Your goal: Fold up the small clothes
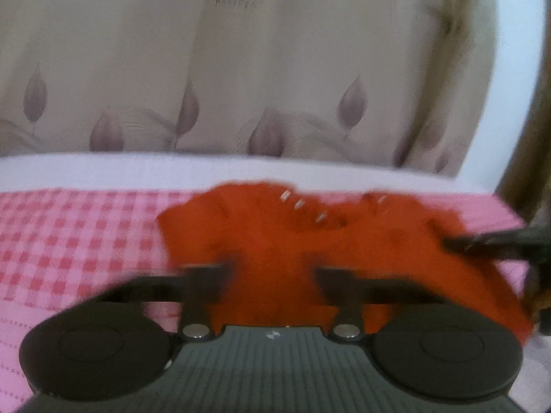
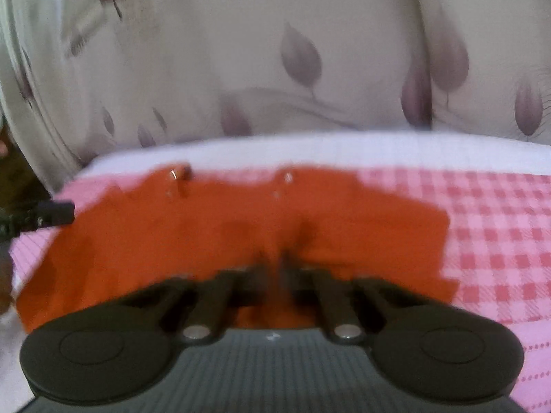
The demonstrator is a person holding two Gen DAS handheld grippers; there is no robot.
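Observation:
A small orange garment (image 1: 275, 237) with metal snaps lies on a pink checked cloth (image 1: 75, 237); it also shows in the right wrist view (image 2: 206, 230). My left gripper (image 1: 272, 272) is open, its fingers apart over the garment's near edge. My right gripper (image 2: 280, 268) has its fingers close together, shut on a pinch of the orange garment at its near edge. The right gripper's fingers enter the left wrist view at the right (image 1: 482, 241). The left gripper's tip shows at the left of the right wrist view (image 2: 51, 215). Both views are blurred.
A cream curtain with purple leaf prints (image 1: 241, 69) hangs behind the cloth. A white band (image 1: 103, 172) runs along the cloth's far edge. A dark wooden post (image 1: 530, 130) stands at the right.

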